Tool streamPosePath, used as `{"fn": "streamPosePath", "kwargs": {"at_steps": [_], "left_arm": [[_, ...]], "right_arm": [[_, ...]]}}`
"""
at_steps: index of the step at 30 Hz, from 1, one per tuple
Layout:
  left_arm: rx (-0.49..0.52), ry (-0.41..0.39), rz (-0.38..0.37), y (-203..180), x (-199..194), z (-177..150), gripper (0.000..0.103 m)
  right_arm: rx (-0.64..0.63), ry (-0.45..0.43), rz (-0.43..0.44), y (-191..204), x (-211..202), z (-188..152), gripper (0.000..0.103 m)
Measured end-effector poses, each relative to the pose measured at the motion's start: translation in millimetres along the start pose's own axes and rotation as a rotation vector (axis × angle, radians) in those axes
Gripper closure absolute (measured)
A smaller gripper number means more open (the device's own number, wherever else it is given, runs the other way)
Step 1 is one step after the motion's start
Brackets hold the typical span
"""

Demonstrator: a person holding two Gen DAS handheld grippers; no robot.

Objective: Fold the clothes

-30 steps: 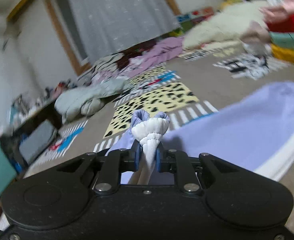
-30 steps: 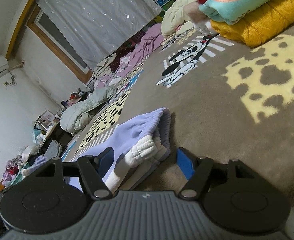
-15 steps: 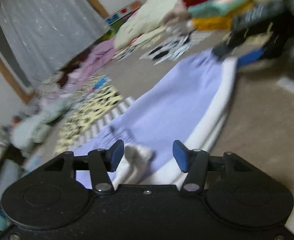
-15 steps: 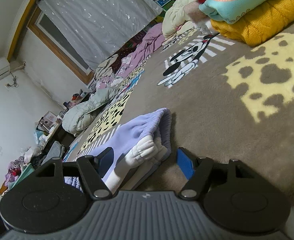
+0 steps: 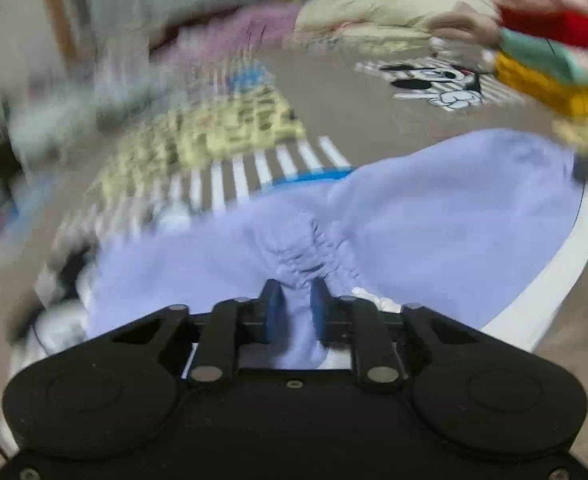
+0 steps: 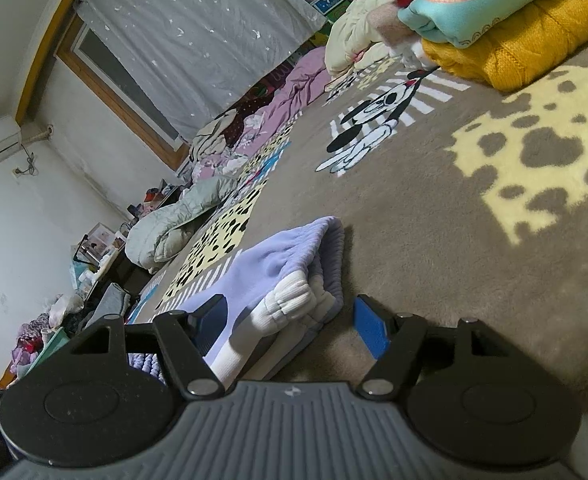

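left gripper (image 5: pixel 296 304): clenched on bunched lavender garment (image 5: pixel 434 224) | right gripper (image 6: pixel 290 328): released, garment's white-cuffed end between its fingers, on carpet (image 6: pixel 434 240)

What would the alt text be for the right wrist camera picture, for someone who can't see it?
The right gripper, jaws open, sits low over a brown patterned carpet at the corner of a folded lavender garment with white ribbed cuffs. Behind, a stack of folded clothes and a curtained window.
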State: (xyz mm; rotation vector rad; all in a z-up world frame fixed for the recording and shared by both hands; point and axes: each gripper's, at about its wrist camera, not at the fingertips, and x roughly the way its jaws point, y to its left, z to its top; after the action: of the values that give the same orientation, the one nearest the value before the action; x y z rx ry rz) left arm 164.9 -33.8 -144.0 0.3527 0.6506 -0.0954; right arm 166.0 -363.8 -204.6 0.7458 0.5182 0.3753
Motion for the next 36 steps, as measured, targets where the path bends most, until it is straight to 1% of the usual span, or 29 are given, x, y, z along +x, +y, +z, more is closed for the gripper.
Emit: {"fn": "streamPosePath", "kwargs": {"at_steps": [3, 5, 7, 8, 9, 11, 13, 15, 17, 18, 21, 24, 27, 29, 30, 31, 32, 34, 36], "left_arm": [[-0.117, -0.108, 0.012, 8, -19, 2, 0.087], [-0.106, -0.081, 0.008, 1, -12, 1, 0.087], [-0.099, -0.023, -0.029, -7, 6, -9, 0.088], [-0.109, -0.013, -0.052, -4, 8, -7, 0.087], [-0.159, 0.005, -0.087, 6, 8, -2, 0.087], [-0.246, -0.015, -0.131, 24, -3, 5, 0.086], [-0.290, -0.099, -0.123, 39, -31, 2, 0.079], [-0.381, -0.169, -0.118, 63, -56, -10, 0.062], [-0.466, -0.215, -0.097, 88, -72, -28, 0.062], [-0.508, -0.223, -0.094, 101, -76, -37, 0.062], [-0.619, -0.242, -0.092, 140, -81, -61, 0.060], [-0.659, -0.259, -0.083, 169, -77, -78, 0.059], [-0.708, -0.281, -0.089, 189, -70, -101, 0.059], [-0.756, -0.301, -0.103, 198, -68, -122, 0.059], [-0.793, -0.293, -0.108, 203, -64, -133, 0.059], [-0.833, -0.262, -0.112, 209, -60, -139, 0.059], [-0.867, -0.250, -0.117, 215, -56, -140, 0.059], [-0.906, -0.293, -0.147, 226, -56, -136, 0.057], [-0.910, -0.329, -0.165, 234, -55, -132, 0.056]], "right_arm": [[0.020, -0.009, 0.009, -2, -2, 0, 0.034], [0.038, -0.017, 0.017, -5, -4, 1, 0.035], [0.043, -0.020, 0.016, -5, -3, 1, 0.035], [0.042, -0.019, 0.014, -5, -3, 0, 0.035], [0.042, -0.019, 0.011, -4, -4, 0, 0.035], [0.053, -0.016, 0.007, -4, -6, -1, 0.035], [0.068, -0.004, 0.002, -2, -9, -2, 0.035], [0.088, 0.019, -0.004, -1, -11, -3, 0.034], [0.115, 0.033, -0.025, 2, -12, -5, 0.034], [0.132, 0.036, -0.034, 3, -11, -6, 0.033], [0.200, 0.014, -0.066, 9, -4, -8, 0.025], [0.255, -0.029, -0.090, 11, 4, -12, 0.026], [0.280, -0.075, -0.128, 13, 11, -16, 0.030], [0.244, -0.078, -0.166, 20, 17, -18, 0.034], [0.226, -0.074, -0.186, 23, 20, -19, 0.037], [0.207, -0.070, -0.206, 27, 23, -19, 0.043], [0.198, -0.063, -0.221, 28, 26, -19, 0.055], [0.185, -0.039, -0.248, 29, 33, -18, 0.072], [0.148, -0.030, -0.269, 34, 36, -16, 0.075]]}}
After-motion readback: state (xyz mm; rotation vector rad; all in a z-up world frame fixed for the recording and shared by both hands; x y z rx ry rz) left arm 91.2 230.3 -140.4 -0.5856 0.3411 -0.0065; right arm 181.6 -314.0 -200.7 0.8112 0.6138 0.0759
